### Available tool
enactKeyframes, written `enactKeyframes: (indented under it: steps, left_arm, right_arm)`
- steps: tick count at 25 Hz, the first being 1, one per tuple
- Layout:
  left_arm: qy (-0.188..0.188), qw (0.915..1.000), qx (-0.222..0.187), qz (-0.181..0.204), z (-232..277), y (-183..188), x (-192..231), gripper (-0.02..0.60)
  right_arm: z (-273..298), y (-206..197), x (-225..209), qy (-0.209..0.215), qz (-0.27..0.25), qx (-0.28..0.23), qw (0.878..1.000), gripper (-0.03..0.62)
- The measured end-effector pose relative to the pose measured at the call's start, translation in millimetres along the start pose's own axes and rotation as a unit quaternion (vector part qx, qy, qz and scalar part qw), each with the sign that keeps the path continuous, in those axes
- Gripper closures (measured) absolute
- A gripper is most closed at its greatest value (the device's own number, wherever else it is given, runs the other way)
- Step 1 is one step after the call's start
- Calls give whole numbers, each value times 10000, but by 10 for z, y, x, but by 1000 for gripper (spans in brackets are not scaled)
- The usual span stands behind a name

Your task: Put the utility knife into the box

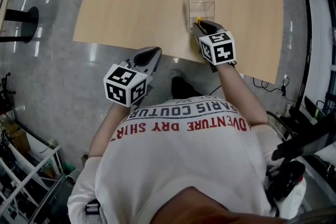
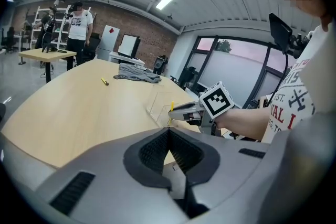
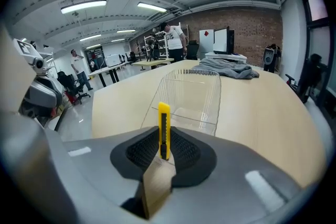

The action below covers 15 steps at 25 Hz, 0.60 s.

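The right claw (image 3: 164,150) is clamped on the utility knife (image 3: 164,126), a slim yellow snap-blade body held upright just short of the clear plastic box (image 3: 194,93). Released here, it could clip the box's near rim and fall outside. The left claw (image 2: 169,145), pressed together and empty, hangs well away from the box.
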State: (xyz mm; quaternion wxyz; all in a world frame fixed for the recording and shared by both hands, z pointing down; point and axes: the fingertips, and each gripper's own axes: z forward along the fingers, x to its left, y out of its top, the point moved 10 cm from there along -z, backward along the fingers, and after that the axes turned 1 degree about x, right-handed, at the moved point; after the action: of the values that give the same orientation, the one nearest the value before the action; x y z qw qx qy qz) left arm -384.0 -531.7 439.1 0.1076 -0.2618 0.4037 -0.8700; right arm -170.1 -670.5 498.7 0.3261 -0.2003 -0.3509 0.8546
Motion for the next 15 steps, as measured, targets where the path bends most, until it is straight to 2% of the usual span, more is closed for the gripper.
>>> enactKeyframes:
  steps: [4, 8, 15]
  left_arm:
    - [34, 10000, -25, 15, -241, 38, -74, 580]
    - [55, 10000, -27, -29, -170, 15, -60, 580]
    - [95, 9999, -9, -58, -238, -150, -275, 580]
  right_arm:
    - [-147, 67, 145, 0, 42, -6, 10000, 533]
    - [-82, 12, 60, 31, 61, 61, 10000, 533]
    - [-251, -191, 42, 17, 207, 4, 9998, 531]
